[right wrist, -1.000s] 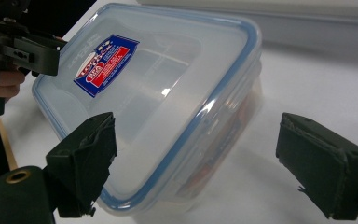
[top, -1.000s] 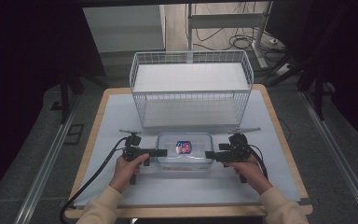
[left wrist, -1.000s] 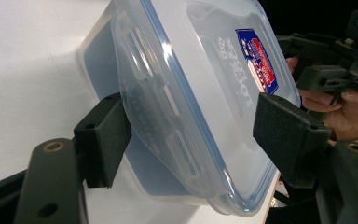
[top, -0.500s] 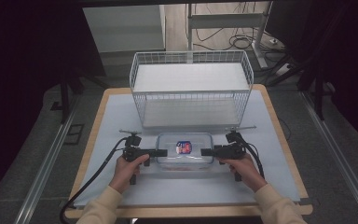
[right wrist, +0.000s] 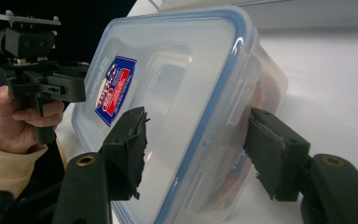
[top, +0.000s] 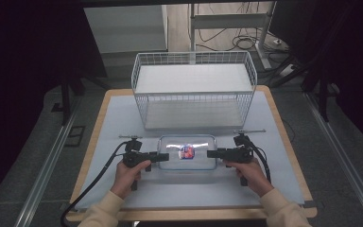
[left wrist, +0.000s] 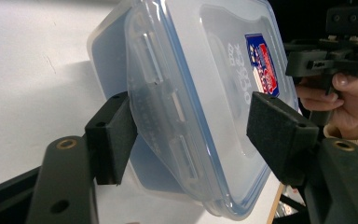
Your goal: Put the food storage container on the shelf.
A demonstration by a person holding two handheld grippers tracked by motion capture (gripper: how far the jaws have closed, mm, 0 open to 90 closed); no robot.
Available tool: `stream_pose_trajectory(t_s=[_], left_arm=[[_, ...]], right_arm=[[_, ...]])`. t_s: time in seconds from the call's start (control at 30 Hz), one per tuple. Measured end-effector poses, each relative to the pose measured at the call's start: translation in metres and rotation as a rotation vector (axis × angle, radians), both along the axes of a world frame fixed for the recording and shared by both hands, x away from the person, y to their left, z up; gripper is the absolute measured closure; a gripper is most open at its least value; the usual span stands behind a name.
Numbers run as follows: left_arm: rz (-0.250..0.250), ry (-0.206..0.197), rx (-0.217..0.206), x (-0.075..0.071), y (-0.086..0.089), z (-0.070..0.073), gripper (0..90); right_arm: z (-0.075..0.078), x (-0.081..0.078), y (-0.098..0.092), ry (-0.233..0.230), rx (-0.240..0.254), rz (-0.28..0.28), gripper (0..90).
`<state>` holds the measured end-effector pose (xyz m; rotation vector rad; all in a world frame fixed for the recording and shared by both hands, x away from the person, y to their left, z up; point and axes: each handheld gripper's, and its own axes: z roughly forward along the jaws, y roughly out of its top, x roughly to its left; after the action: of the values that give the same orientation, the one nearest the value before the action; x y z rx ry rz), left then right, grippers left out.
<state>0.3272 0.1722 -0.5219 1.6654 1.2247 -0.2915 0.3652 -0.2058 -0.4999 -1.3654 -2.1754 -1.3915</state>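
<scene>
Shiny plastic box, soft black pads

I see a clear, smooth plastic box (top: 187,152) with a glossy lid and a shiny paper sticker (left wrist: 261,63). My gripper pads (right wrist: 129,140) look like rough, matt black foam. The basket (top: 194,90) is white metal wire. The table (top: 99,118) has a wood edge and a matt top.

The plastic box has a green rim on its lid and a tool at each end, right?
Not quite: the rim of the plastic box lid is blue, as the right gripper view shows. The left tool and right tool do sit at its two ends.
</scene>
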Motion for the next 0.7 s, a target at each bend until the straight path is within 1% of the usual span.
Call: stream_pose_trajectory(t_s=[0.03,0.17,0.2,0.23,0.3,0.37,0.43,0.5,0.67,0.7], left_arm=[[0.005,-0.002,-0.001,-0.001,0.0,0.0,35.0],[0.027,-0.029,-0.002,-0.01,0.0,0.002,37.3],[0.027,-0.029,-0.002,-0.01,0.0,0.002,37.6],[0.028,-0.035,0.005,-0.011,-0.001,0.003,37.6],[0.027,-0.042,0.014,-0.012,-0.002,0.004,37.7],[0.029,-0.047,0.014,-0.013,-0.002,0.005,38.0],[0.031,-0.051,0.008,-0.014,-0.001,0.005,39.3],[0.033,-0.052,0.005,-0.014,-0.001,0.005,39.6],[0.039,-0.055,-0.004,-0.016,0.0,0.005,41.1],[0.039,-0.062,-0.002,-0.017,0.0,0.005,41.3]], right_arm=[[0.0,-0.002,-0.001,-0.011,0.002,0.001,41.8],[0.002,-0.007,-0.003,-0.02,0.013,0.001,45.1],[0.002,-0.007,-0.003,-0.02,0.013,0.001,45.1],[0.003,-0.009,-0.004,-0.031,0.02,0.002,46.5],[0.003,-0.01,-0.005,-0.031,0.023,0.002,46.8],[0.003,-0.011,-0.005,-0.037,0.023,0.004,47.4],[0.003,-0.012,-0.007,-0.042,0.03,0.01,49.4],[0.003,-0.013,-0.007,-0.046,0.034,0.008,49.5],[0.004,-0.015,-0.008,-0.055,0.029,0.013,49.9],[0.004,-0.016,-0.008,-0.056,0.035,0.011,50.7]])
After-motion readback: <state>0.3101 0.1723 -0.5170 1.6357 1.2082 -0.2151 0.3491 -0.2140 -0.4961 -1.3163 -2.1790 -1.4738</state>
